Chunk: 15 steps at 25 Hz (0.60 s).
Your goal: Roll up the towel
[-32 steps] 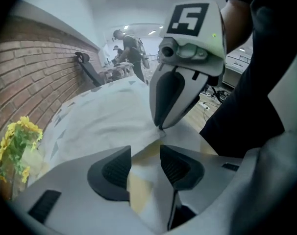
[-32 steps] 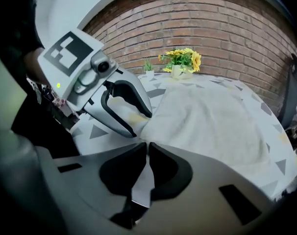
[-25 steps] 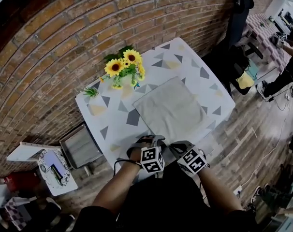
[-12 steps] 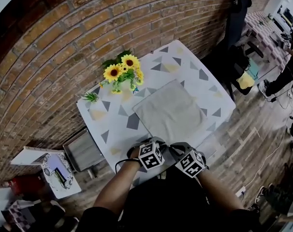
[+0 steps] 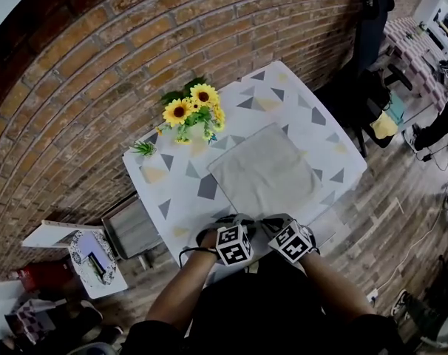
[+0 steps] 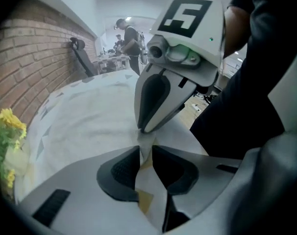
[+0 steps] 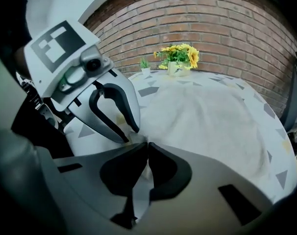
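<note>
The left gripper [image 6: 146, 150] and right gripper [image 7: 146, 148] are built alike: a smooth pale grey shell with two black textured pads [image 6: 121, 169] at the tips. Each carries a white cube [image 5: 233, 245] printed with black square markers. At the upper centre of the left gripper view, a round lens [image 6: 158, 46] and a green light [image 6: 185, 47] sit under the cube. A black cable [image 5: 185, 251] loops at the lower centre of the head view. The person wears a black top [image 5: 261, 309].
</note>
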Each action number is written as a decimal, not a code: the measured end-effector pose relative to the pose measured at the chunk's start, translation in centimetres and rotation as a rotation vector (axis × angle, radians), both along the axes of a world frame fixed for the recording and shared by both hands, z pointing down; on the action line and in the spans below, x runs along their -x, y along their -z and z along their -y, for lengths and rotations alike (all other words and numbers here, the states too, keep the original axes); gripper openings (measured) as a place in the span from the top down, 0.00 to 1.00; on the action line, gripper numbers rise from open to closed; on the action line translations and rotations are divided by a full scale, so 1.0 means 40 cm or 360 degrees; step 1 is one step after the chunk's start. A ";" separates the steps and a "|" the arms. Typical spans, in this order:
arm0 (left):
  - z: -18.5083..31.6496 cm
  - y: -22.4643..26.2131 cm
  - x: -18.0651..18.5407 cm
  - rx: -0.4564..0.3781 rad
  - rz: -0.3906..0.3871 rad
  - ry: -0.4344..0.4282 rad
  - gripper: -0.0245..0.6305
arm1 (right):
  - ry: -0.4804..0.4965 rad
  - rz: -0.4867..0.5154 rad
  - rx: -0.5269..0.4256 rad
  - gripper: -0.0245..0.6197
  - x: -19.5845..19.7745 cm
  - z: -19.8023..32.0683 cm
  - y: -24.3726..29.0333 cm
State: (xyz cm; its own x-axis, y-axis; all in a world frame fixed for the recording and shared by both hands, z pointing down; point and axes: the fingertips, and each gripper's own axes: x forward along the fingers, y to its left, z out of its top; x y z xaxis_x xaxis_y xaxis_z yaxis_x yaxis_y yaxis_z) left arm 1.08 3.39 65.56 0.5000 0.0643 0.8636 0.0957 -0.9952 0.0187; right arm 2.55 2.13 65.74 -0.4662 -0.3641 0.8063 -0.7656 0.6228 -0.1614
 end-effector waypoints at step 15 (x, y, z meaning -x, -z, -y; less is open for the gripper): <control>0.010 -0.036 -0.021 -0.0087 0.0042 -0.0128 0.82 | 0.0118 -0.0041 -0.0122 0.83 -0.016 -0.011 0.035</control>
